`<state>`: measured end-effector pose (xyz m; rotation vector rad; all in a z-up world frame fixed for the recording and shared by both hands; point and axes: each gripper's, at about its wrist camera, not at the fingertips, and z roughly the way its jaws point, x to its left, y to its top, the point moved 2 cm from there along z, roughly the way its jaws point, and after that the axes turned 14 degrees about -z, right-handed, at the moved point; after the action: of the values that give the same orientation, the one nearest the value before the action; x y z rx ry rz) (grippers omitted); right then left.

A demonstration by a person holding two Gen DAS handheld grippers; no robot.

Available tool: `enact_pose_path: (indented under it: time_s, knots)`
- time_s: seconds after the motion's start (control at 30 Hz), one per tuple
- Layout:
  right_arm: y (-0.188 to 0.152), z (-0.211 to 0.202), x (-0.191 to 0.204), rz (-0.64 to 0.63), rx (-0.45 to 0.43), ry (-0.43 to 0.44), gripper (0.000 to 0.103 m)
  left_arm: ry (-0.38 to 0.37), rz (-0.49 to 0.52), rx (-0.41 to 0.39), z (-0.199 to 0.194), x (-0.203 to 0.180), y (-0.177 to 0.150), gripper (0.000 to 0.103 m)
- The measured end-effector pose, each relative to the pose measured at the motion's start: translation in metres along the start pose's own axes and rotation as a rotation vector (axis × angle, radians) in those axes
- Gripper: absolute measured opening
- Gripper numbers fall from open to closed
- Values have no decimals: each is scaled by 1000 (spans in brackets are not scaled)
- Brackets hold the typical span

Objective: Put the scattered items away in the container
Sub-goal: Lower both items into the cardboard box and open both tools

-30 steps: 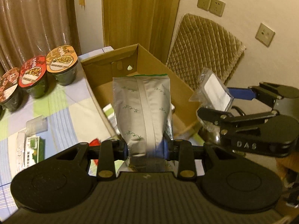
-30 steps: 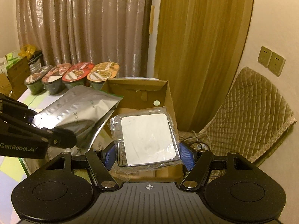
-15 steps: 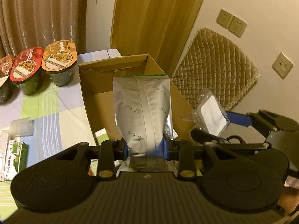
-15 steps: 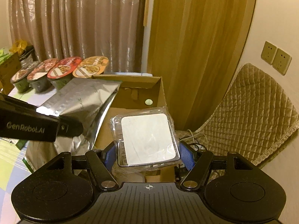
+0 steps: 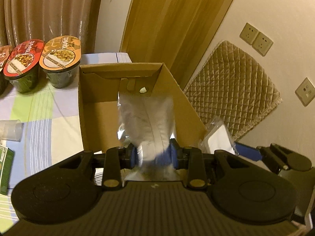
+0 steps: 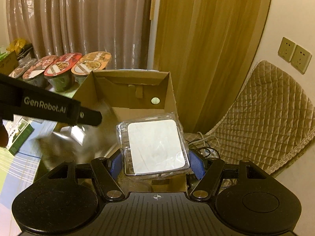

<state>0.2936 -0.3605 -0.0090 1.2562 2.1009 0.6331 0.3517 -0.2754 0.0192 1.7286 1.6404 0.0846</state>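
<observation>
so both claws are loaded over the cardboard box (image 5: 94, 90), left gripper (image 5: 152, 156) pinching the silver pouch (image 5: 146, 122), right gripper (image 6: 155, 164) clamping the clear plastic pack (image 6: 154, 147), neither dropped in yet, and a green carton (image 6: 19, 135) plus a plastic cup (image 5: 10, 130) are left on the table

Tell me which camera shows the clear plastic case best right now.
The right wrist view: the clear plastic case sits face-on between the right gripper pads, white insert fully visible. The left wrist view catches it only edge-on behind the cardboard box wall.
</observation>
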Motion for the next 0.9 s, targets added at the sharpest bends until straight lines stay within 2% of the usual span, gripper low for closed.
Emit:
enact_pose_path:
  time_s: [0.2,0.37,0.9]
  knots:
    - [-4,2,-1,-1,8,1,71,8,50,-44,-6,-1,4,28]
    - [-3,1,3,-3,4,8,71,22,45,-58,-16,12,4,28]
    - [12,1,26,-35,-4,26,71,66,52,-44,-37,45,-7,28]
